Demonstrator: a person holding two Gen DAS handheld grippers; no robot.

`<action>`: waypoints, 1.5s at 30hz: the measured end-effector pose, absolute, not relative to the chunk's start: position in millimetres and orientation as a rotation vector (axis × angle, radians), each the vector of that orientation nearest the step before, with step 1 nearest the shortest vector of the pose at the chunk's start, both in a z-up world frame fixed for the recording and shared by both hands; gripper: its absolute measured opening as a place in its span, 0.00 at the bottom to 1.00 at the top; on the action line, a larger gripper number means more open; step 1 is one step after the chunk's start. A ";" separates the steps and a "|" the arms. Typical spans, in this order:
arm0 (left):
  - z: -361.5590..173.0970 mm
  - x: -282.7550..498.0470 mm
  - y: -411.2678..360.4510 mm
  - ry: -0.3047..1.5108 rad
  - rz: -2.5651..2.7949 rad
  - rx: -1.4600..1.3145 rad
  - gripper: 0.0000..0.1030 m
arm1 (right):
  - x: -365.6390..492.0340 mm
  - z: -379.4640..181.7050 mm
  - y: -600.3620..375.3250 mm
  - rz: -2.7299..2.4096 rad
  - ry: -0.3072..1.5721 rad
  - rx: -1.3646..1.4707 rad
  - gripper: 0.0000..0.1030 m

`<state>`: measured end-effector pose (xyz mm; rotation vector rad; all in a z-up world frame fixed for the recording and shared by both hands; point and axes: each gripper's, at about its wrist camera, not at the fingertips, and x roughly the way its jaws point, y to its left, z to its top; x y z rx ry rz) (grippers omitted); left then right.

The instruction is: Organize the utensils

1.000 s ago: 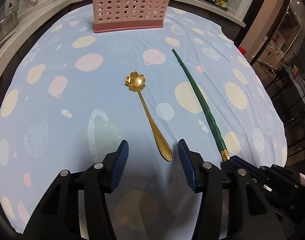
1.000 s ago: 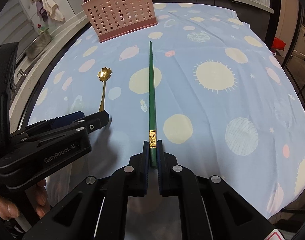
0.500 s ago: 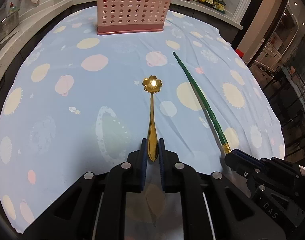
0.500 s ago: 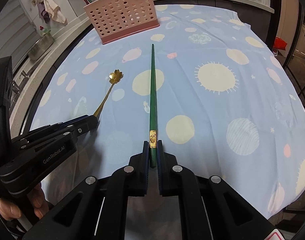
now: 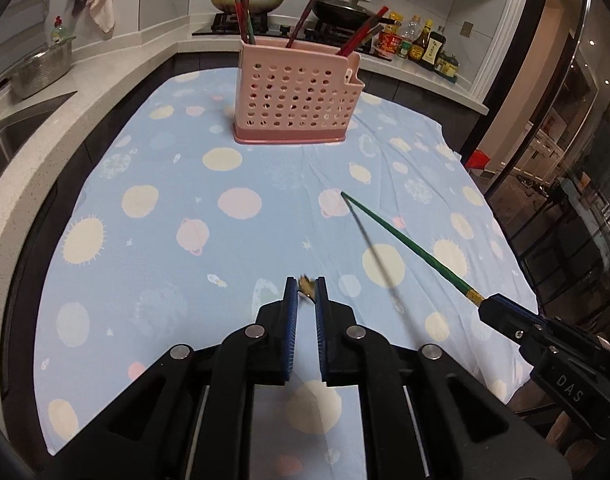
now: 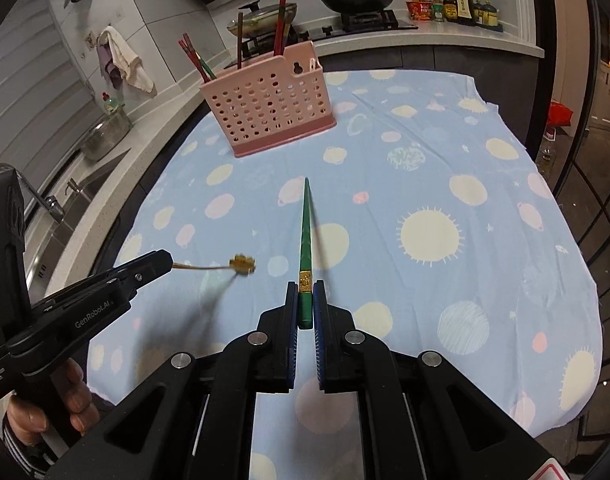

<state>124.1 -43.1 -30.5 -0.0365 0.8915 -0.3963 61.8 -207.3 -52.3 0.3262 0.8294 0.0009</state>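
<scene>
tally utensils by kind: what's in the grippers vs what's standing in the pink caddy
Gold flower spoon, held by left gripper: 1
Green chopstick, held by right gripper: 1
Chopsticks standing in pink caddy: about 5; some overlap, so the count is uncertain
Total: about 7

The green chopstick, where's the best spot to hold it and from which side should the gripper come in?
Grip the green chopstick at its thick end, just behind the gold band, coming in along its length from the near side. That end is widest and flat-sided, so the pads seat well; the far tip tapers thin. The right gripper is shut on it there, leaving the tip free to drop into the pink holder.
</scene>
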 end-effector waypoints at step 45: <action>-114.3 113.6 -6.6 1.077 -0.434 -0.003 0.27 | 76.8 -2.9 -215.6 0.009 0.726 0.367 0.09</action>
